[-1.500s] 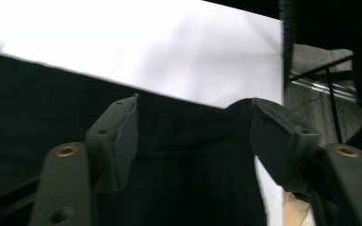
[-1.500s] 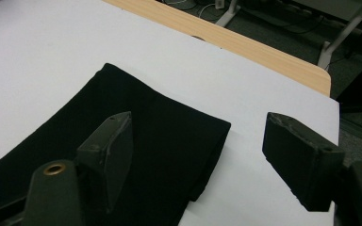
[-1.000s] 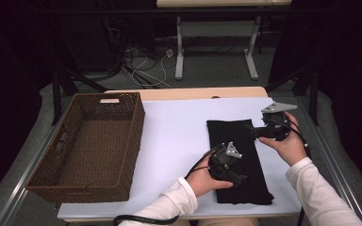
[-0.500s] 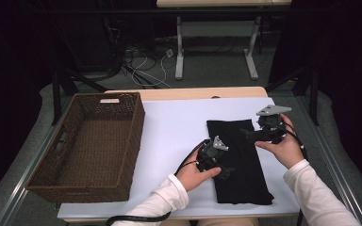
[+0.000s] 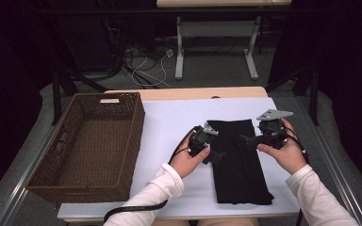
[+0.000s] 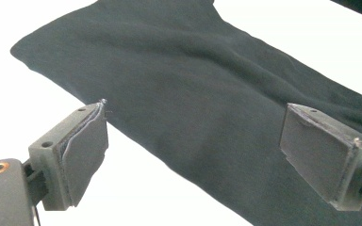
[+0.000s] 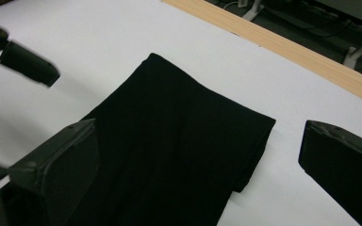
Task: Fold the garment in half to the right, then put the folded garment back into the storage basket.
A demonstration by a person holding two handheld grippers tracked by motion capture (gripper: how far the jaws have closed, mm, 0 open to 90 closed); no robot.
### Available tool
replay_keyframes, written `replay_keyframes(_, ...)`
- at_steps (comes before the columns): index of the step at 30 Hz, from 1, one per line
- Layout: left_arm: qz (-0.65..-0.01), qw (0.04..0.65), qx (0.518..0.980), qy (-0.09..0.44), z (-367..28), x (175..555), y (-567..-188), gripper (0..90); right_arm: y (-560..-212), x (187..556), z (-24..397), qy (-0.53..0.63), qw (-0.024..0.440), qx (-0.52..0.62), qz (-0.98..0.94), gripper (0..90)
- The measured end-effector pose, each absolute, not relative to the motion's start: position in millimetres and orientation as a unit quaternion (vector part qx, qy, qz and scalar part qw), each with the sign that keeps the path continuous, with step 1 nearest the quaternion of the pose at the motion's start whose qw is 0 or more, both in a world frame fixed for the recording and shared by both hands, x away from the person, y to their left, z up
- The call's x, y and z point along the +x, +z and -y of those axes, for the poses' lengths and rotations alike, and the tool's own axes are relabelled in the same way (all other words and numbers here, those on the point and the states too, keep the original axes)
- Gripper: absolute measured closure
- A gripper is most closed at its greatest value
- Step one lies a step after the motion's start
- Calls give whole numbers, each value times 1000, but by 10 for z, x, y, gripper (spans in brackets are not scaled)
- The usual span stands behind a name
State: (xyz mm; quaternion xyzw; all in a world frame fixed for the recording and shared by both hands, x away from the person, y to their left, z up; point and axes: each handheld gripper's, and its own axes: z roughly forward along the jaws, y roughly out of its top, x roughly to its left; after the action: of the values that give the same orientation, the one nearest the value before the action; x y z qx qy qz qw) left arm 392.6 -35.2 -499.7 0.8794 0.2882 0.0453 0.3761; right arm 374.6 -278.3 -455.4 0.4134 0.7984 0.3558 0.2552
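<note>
Desk [image 5: 169, 122]: A white surface is presented, with a wooden strip along the far edge.

Basket [image 5: 56, 141]: A brown woven basket is set at the left of the desk, well apart from the cloth. No contents can be made out in it.

Black cloth [image 5: 238, 160]: A folded black cloth is laid flat on the right half of the desk, running from the far side toward the person. It is touched by neither pair of jaws. A soft ridge is seen along its length in the left gripper view [image 6: 217, 94].

Left hand-held gripper [image 5: 215, 155]: It is held at the left edge of the cloth. The jaws stand apart, having just been opening slightly, and nothing is pinched between them; the cloth edge lies below the gap.

Right hand-held gripper [image 5: 245, 140]: It is held at the far right part of the cloth. The jaws are spread wide, having just been opening, with the cloth's far corner seen beyond them and nothing clamped.

Risk, single layer: If only the top layer is pinched at the edge, the fold is likely to be pulled open on lifting.

Risk, uneven lift: If one side is raised ahead of the other, the cloth is likely to sag and lose its shape.

Risk, transfer: If the cloth is carried low toward the basket, it could be snagged on the rim.
</note>
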Motion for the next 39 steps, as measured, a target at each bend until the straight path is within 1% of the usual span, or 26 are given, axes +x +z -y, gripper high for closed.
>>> replay_keyframes(13,-306,377,871,69,334,4250,-4812,90,-4622,3626,2780,353,243,410,-805,0)
replay_keyframes(21,-318,372,869,68,381,4387,-4793,91,-4649,3565,2766,352,239,406,-809,0)
replay_keyframes(28,-339,380,858,67,413,4505,-4799,91,-4686,3527,2748,353,236,400,-812,0)
replay_keyframes(34,-349,371,857,76,403,4612,-4823,91,-4696,3502,2745,351,236,395,-815,0)
replay_keyframes(39,-368,366,852,73,376,4690,-4844,93,-4701,3486,2745,355,239,395,-813,0)
